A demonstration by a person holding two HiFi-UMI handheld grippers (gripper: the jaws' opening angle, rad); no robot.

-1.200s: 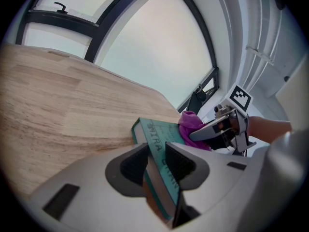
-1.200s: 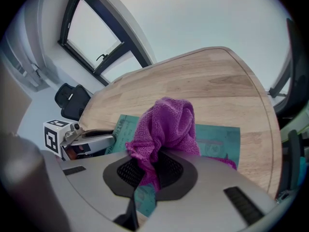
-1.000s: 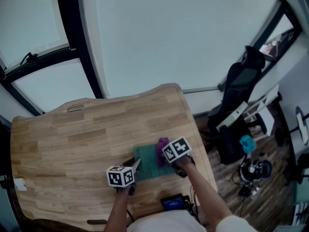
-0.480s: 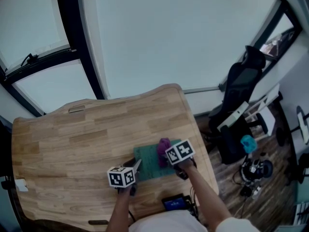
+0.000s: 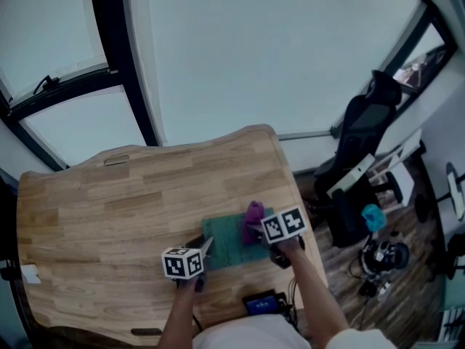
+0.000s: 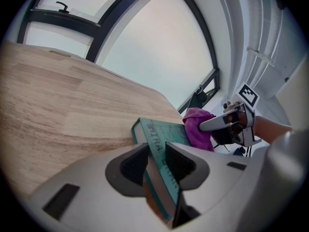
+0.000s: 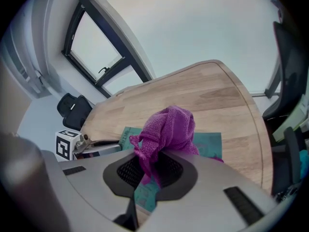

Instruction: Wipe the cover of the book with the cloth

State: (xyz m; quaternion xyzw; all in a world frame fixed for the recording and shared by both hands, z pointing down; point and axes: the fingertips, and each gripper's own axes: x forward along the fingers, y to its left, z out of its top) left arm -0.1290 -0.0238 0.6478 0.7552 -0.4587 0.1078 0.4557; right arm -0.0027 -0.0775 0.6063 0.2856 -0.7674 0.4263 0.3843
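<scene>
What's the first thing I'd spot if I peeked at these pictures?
The bright purple cloth jumps out first, bunched up in the right gripper above the green book. The left gripper is clamped on the book's edge. It all sits near the front right of a big wooden table.

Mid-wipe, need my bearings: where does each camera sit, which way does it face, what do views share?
Head view: on the person's head, steeply down at the table; both forearms, left gripper and right gripper show.
Left gripper view: on the left gripper, along its jaws, shut on the book; right gripper beyond.
Right gripper view: on the right gripper, down its jaws, shut on the cloth.
Shared: all show book and cloth.
</scene>
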